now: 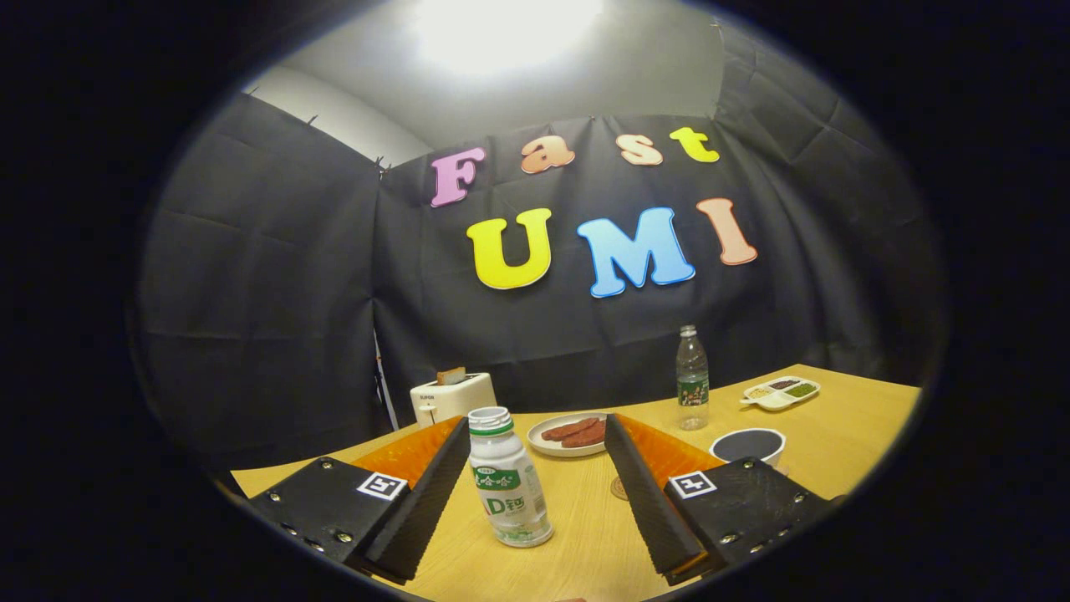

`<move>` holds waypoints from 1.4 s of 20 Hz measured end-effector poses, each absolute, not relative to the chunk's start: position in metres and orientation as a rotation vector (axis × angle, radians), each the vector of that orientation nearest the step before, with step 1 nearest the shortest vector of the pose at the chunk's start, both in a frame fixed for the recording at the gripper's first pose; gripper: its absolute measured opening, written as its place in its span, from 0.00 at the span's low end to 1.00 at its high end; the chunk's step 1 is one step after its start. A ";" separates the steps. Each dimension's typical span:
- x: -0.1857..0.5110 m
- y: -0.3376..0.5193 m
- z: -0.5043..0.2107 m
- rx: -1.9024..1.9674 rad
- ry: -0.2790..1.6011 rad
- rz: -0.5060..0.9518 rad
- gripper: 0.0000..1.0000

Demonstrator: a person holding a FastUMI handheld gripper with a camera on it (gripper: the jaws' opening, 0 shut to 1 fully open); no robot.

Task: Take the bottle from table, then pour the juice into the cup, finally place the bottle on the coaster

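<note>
Gripper view, read from left to right. The hand-held gripper (535, 468) is spread wide, its two fingers apart and pressing on nothing. Beyond the left finger (422, 502), near the far edge of the wooden table (836, 426), stands a white toaster (452, 396) with a slice of bread (451, 375) showing in its slot. Between the fingers, closer to the left one but with a gap visible on either side, stands the bottle (506, 478): small, white, with a green-trimmed label, leaning slightly in this lens. Just beyond the fingertips, ahead of the bottle, a white plate (565, 436) carries two reddish-brown sausages (577, 431). Close against the outer face of the right finger (644, 493), a small round coaster (619, 488) lies flat on the table, partly hidden by that finger. Farther ahead, a clear water bottle (692, 378) with a green label stands upright. Right of the right finger, a white cup (748, 446) with a dark interior rests just behind the gripper body. Beyond it, well back, lies a white divided dish (780, 391) holding small portions of grains in three compartments.
</note>
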State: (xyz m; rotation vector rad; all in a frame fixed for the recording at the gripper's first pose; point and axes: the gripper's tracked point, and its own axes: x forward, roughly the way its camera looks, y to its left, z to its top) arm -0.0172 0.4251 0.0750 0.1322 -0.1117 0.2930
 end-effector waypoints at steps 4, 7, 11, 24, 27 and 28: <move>0.008 0.452 0.038 0.095 -0.027 0.302 0.98; 0.025 0.463 0.021 0.088 0.011 0.299 0.98; 0.041 0.472 0.010 0.098 0.030 0.297 0.95; 0.046 0.468 0.015 0.171 0.000 0.291 0.67; 0.046 0.460 0.031 0.294 -0.040 0.294 0.67; 0.046 0.456 0.035 0.335 -0.053 0.291 0.67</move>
